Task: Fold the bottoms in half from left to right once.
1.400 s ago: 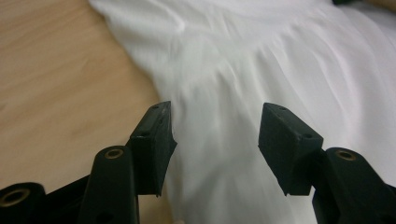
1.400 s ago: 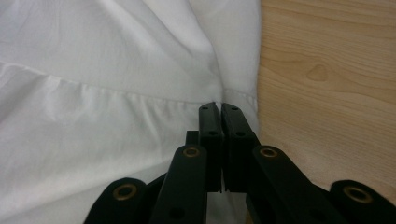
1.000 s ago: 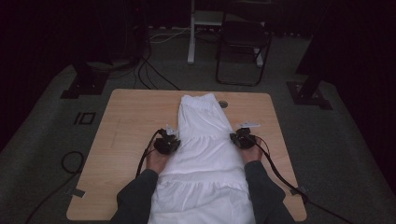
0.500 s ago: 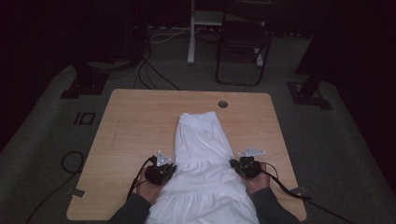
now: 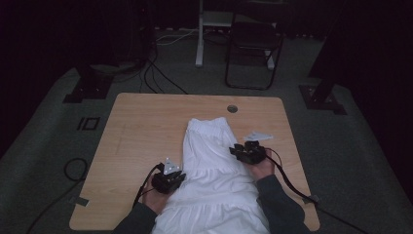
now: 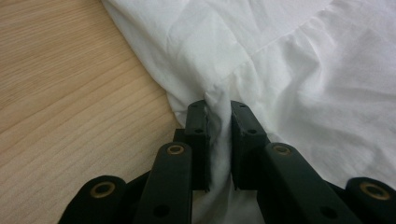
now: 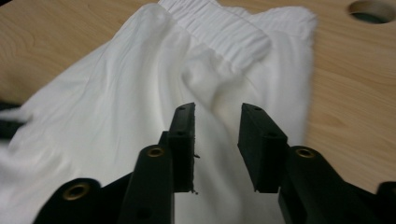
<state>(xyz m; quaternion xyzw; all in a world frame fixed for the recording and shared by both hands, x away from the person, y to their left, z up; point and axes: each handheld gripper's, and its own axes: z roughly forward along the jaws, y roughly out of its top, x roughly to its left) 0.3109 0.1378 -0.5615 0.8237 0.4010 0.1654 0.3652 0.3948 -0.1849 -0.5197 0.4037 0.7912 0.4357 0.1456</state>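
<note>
The white skirt [image 5: 214,180] lies down the middle of the table [image 5: 136,136]. It is soft, light and floppy. My left gripper [image 6: 218,140] has been opening, though a fold seems still pinched. My right gripper [image 7: 217,140] has just opened, holding nothing. The thick waistband [image 7: 219,28] looks best to grab.

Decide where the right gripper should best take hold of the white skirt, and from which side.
Judging by its pose, grip the white skirt at its right edge near the gathered waistband, coming in from the table's right: there the cloth lies flat, its edge free over bare table.
</note>
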